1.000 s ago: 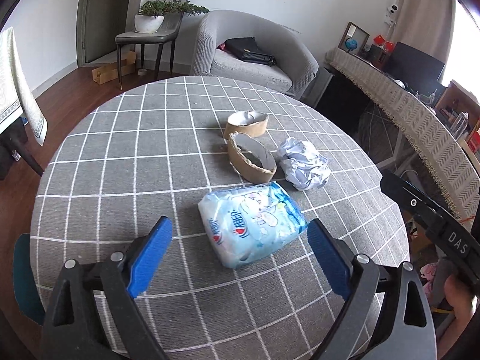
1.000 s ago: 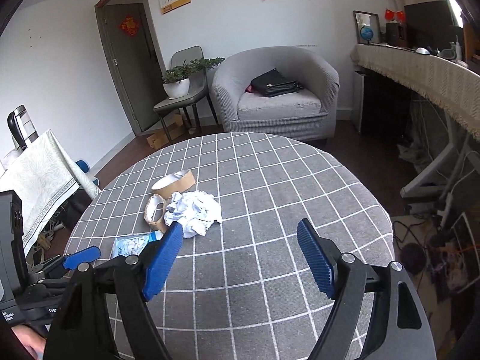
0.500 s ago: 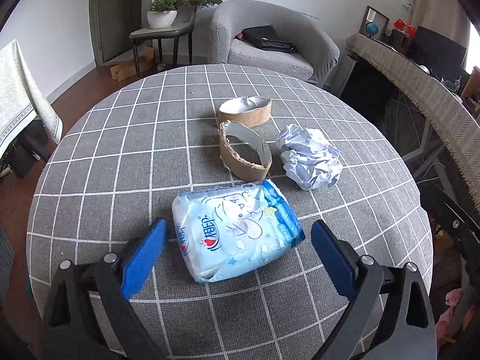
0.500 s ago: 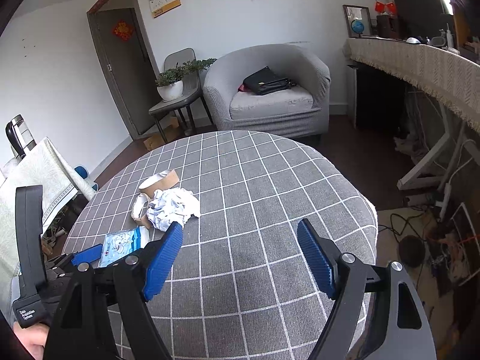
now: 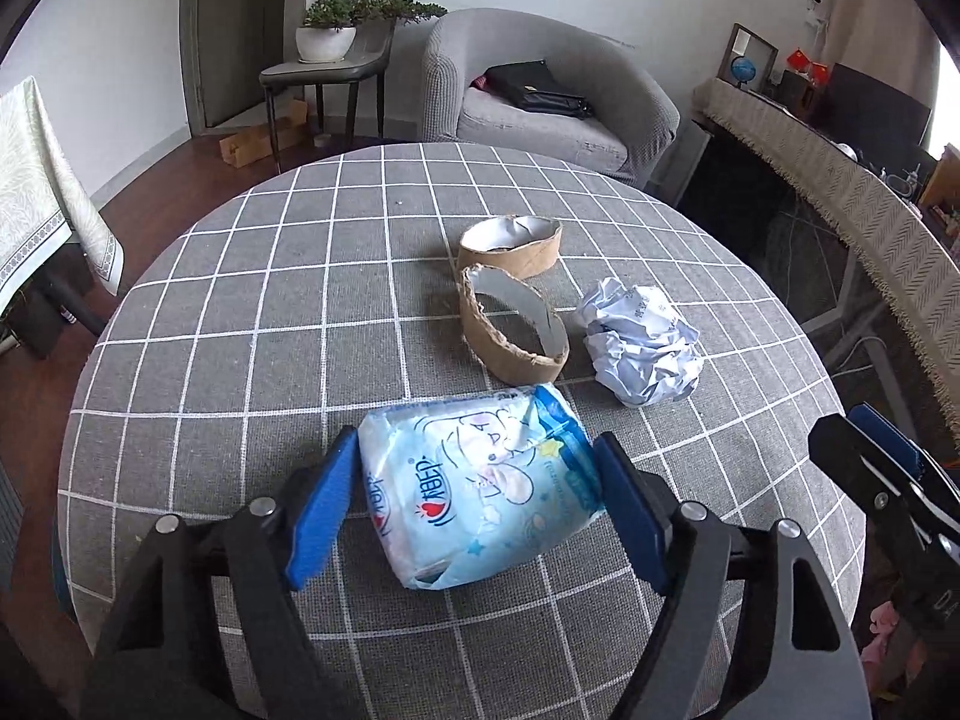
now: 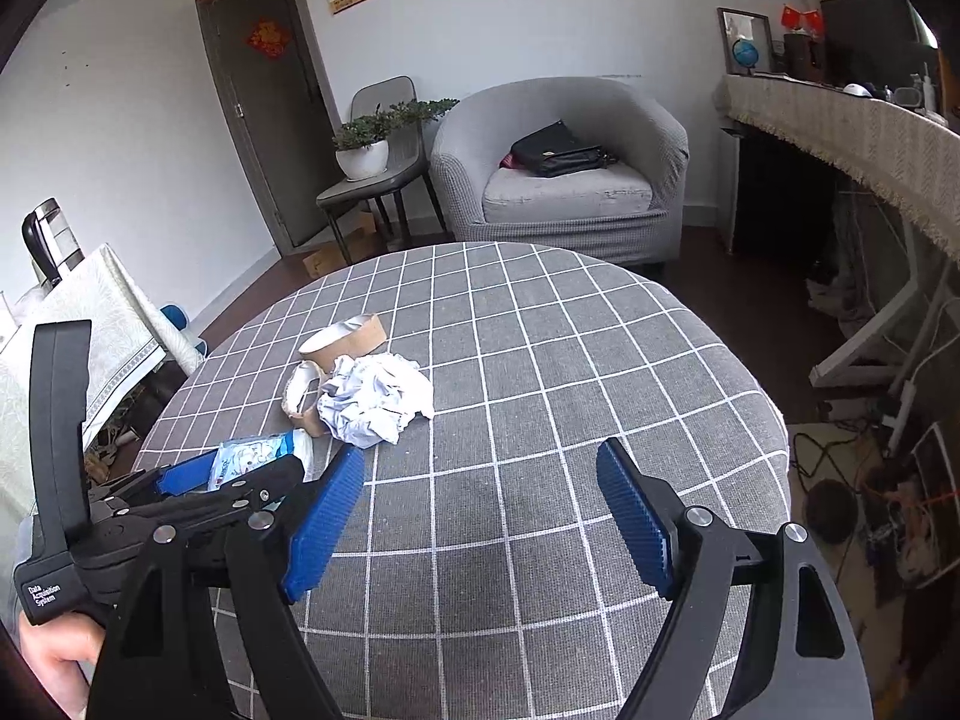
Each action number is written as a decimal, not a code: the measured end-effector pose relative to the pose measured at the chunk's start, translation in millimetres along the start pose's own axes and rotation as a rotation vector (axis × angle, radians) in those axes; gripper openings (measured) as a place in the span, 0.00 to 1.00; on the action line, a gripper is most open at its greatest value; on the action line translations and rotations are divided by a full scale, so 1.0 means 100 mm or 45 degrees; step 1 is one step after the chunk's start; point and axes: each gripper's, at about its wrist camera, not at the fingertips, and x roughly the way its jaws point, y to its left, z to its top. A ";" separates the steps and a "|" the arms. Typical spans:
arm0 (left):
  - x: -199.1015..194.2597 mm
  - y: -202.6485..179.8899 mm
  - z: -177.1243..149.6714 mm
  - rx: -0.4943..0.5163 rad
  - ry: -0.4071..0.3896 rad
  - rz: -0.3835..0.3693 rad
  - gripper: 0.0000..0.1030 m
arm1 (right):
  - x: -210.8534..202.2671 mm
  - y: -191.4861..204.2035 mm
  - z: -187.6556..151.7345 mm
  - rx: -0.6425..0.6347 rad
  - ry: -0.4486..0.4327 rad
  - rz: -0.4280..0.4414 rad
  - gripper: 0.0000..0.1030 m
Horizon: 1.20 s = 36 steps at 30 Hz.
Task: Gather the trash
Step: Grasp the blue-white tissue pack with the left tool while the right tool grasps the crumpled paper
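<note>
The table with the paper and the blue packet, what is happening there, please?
A person with a gripper in each hand is collecting trash from the checked table. The left gripper has just been closing around the blue tissue packet; its pads sit right at the packet's sides, which still lies on the cloth. The right gripper is open over bare cloth, holding nothing. A crumpled paper ball and two torn cardboard rings wait further back.

Both views are bright and sharp, lit by soft daylight — it blows out to white glare at the upper right corner of the left wrist view. Shadows on the surface are faint, and fisheye bending curves the walls — black vignette fills the corners.
</note>
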 end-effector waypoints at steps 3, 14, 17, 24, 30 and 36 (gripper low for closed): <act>-0.03 0.09 -0.01 -0.023 -0.006 -0.010 0.76 | 0.04 0.08 0.00 -0.013 0.007 0.013 0.78; -0.16 0.41 0.03 -0.076 -0.054 -0.083 0.76 | 0.23 0.19 0.07 0.031 0.045 0.065 0.78; -0.23 0.48 0.04 -0.069 -0.073 -0.088 0.76 | 0.31 0.22 0.10 0.043 0.051 0.070 0.78; -0.34 0.70 0.06 -0.070 -0.109 -0.125 0.76 | 0.54 0.27 0.17 0.090 0.089 0.084 0.78; -0.41 0.85 0.06 -0.053 -0.134 -0.135 0.76 | 0.67 0.39 0.24 0.088 0.112 0.061 0.78; -0.53 1.03 0.05 -0.032 -0.173 -0.135 0.76 | 0.79 0.50 0.26 0.072 0.143 0.010 0.66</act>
